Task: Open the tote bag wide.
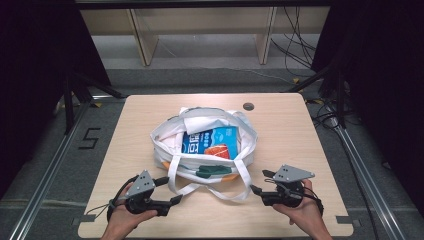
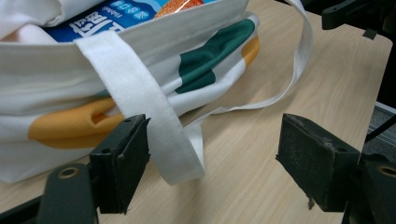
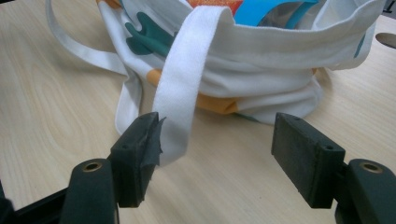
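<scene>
High view: a white bag (image 1: 205,145) lies in the middle of the bench (image 1: 280,210). A blue packet (image 1: 210,141) sits inside it. Two white handles loop out toward the near edge of the bench. The left tool (image 1: 170,189) is near the front left corner, just beside one handle (image 1: 174,172). The right tool (image 1: 262,182) is near the front right corner, just beside the other handle (image 1: 244,175). A hand holds each tool.

Left gripper view: the left tool (image 2: 212,151) is released, with its jaws wide apart. A white handle (image 2: 140,100) hangs down between them, right next to one jaw. The bag (image 2: 56,79) has green and orange shapes on its side.

Right gripper view: the right tool (image 3: 219,142) is released too, jaws wide apart. A white handle (image 3: 184,79) comes down between them and its end touches one jaw. The bag (image 3: 275,60) lies just behind on the bench (image 3: 56,93).
</scene>
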Demonstrator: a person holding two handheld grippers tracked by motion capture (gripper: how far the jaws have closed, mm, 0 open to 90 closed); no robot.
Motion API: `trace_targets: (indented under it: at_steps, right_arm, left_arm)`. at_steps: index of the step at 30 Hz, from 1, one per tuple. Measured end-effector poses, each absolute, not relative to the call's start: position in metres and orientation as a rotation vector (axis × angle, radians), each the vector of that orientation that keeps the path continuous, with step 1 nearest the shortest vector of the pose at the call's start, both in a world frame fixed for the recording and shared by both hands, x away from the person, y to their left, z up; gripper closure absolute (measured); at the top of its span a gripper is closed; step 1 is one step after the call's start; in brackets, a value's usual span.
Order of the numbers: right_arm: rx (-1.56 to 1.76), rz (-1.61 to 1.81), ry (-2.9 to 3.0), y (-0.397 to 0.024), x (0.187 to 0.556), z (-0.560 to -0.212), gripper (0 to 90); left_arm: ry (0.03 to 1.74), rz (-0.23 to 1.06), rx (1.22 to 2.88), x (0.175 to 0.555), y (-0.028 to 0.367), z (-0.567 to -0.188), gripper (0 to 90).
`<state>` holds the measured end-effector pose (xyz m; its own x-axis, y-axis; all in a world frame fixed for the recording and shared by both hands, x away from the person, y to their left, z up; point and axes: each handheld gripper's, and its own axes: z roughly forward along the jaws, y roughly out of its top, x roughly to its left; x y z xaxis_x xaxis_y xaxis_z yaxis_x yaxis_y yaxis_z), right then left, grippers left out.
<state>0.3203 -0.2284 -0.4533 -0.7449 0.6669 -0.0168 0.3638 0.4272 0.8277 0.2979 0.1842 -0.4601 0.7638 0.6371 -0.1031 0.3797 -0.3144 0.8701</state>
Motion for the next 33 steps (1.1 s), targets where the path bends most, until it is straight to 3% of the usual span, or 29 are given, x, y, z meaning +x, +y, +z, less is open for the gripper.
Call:
trace_targets:
  at_steps: [33]
  right_arm:
    - [0.937, 1.2, 2.41, -0.241, 0.282, -0.485, 31.3]
  left_arm:
    - [0.836, 0.3, 1.976, 0.269, 0.189, -0.489, 23.2]
